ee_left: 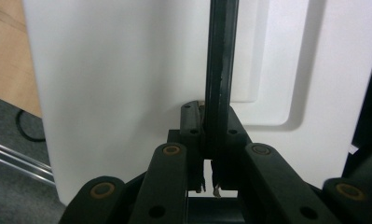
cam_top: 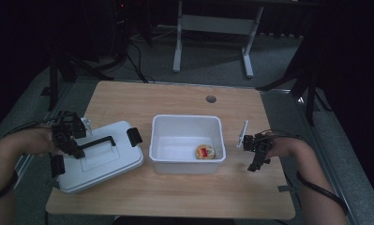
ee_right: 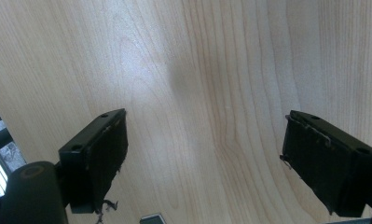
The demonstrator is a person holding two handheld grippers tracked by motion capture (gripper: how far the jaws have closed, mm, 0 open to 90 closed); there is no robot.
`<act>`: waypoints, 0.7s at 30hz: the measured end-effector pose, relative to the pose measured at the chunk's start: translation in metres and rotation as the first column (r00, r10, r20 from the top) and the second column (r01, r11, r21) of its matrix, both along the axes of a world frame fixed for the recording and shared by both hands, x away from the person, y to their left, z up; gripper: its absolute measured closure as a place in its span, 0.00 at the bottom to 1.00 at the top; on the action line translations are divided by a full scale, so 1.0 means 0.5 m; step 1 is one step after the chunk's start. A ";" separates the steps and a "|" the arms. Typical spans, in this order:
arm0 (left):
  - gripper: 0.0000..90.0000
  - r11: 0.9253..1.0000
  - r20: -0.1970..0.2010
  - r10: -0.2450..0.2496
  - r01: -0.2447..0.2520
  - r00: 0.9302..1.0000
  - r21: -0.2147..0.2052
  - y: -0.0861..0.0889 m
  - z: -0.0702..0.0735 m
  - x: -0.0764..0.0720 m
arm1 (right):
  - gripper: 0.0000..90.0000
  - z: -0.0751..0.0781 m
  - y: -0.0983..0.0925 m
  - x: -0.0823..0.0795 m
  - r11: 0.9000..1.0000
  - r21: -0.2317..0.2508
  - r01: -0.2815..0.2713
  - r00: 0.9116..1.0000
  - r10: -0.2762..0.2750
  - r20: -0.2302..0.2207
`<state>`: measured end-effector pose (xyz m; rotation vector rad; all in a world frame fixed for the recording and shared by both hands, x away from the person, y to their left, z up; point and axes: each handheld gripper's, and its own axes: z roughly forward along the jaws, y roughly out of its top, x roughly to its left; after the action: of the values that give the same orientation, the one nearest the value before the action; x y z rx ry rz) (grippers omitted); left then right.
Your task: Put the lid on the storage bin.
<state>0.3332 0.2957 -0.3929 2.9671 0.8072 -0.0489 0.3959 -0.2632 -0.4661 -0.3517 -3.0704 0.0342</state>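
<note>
1. High view: your left tongs (cam_top: 73,149) sit over the white lid (cam_top: 100,157), clamped on its black handle (cam_top: 98,142); the lid lies at the left of the bench (cam_top: 175,197), just beside the white bin (cam_top: 187,143), its near left corner over the bench edge
2. Left gripper view: the handle (ee_left: 219,74) runs straight up between your closed jaws, with the lid's white top (ee_left: 123,84) behind it
3. High view: the bin stands mid-bench, open, with a small round pack (cam_top: 205,152) in its near right corner
4. Right gripper view: your right tongs (ee_right: 204,163) are wide apart, nothing between them, bare wood below
5. High view: your right tongs (cam_top: 258,157) hang right of the bin, apart from it
</note>
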 end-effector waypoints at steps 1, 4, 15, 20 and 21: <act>0.93 1.000 0.008 0.001 -0.001 1.000 0.010 -0.003 0.007 0.001 | 0.15 -0.001 0.000 0.000 1.000 0.000 0.000 1.000 0.000 -0.002; 0.93 1.000 0.012 -0.008 0.008 1.000 0.019 -0.009 0.020 0.002 | 0.15 -0.002 0.000 0.000 1.000 -0.002 0.000 1.000 0.000 -0.001; 0.93 0.999 0.047 -0.032 0.032 0.998 0.005 -0.037 0.084 0.015 | 0.15 -0.006 0.000 -0.002 1.000 0.002 -0.002 1.000 0.002 -0.001; 0.93 0.999 0.065 -0.053 0.053 0.996 0.000 -0.076 0.106 0.032 | 0.15 -0.003 0.000 -0.005 1.000 0.006 -0.005 1.000 0.005 0.002; 0.93 0.999 0.065 -0.053 0.053 0.996 0.000 -0.076 0.106 0.032 | 0.15 -0.003 0.000 -0.005 1.000 0.006 -0.005 1.000 0.005 0.002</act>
<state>0.3491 0.2575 -0.3400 2.9713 0.7200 0.0442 0.3933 -0.2635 -0.4677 -0.3436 -3.0730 0.0253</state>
